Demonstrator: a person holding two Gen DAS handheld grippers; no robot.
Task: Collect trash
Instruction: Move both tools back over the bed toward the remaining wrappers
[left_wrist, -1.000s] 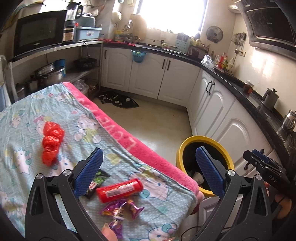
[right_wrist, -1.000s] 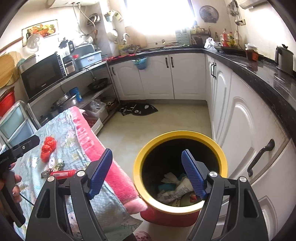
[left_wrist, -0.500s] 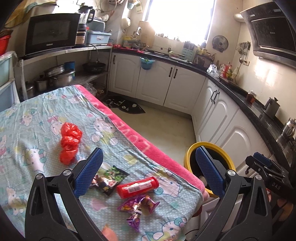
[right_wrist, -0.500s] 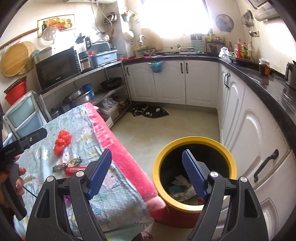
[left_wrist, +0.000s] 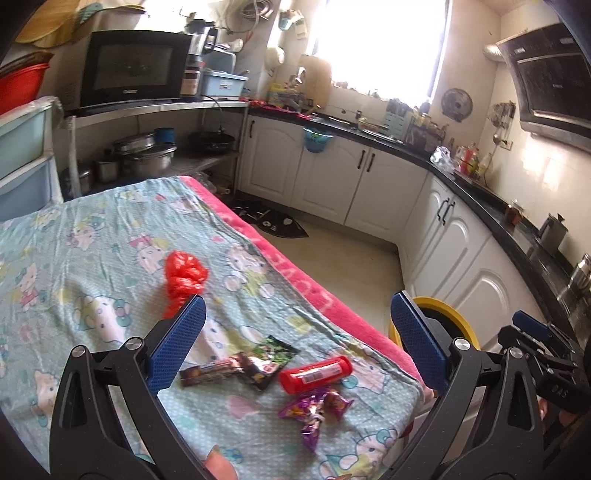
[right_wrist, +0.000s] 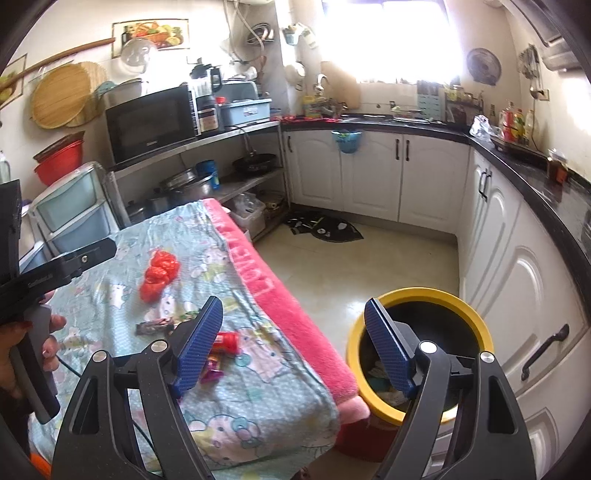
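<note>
Trash lies on a cartoon-print cloth table (left_wrist: 92, 236): a crumpled red plastic bag (left_wrist: 183, 278), a brown candy-bar wrapper (left_wrist: 212, 369), a dark snack packet (left_wrist: 271, 358), a red tube (left_wrist: 314, 373) and purple candy wrappers (left_wrist: 316, 408). My left gripper (left_wrist: 295, 347) is open and empty above the near trash. My right gripper (right_wrist: 295, 350) is open and empty, between the table edge and a yellow-rimmed bin (right_wrist: 424, 295) holding paper trash. The red bag (right_wrist: 159, 273) and red tube (right_wrist: 227, 341) also show in the right wrist view.
White cabinets with a black counter (left_wrist: 476, 192) run along the back and right. A shelf with a microwave (left_wrist: 133, 74) and pots stands left. Plastic drawers (left_wrist: 22, 155) stand beside the table. A dark mat (right_wrist: 325, 229) lies on the floor.
Both grippers have pulled back and up from the bin toward the table. More of the table and its trash shows now. Both stay open and empty.
</note>
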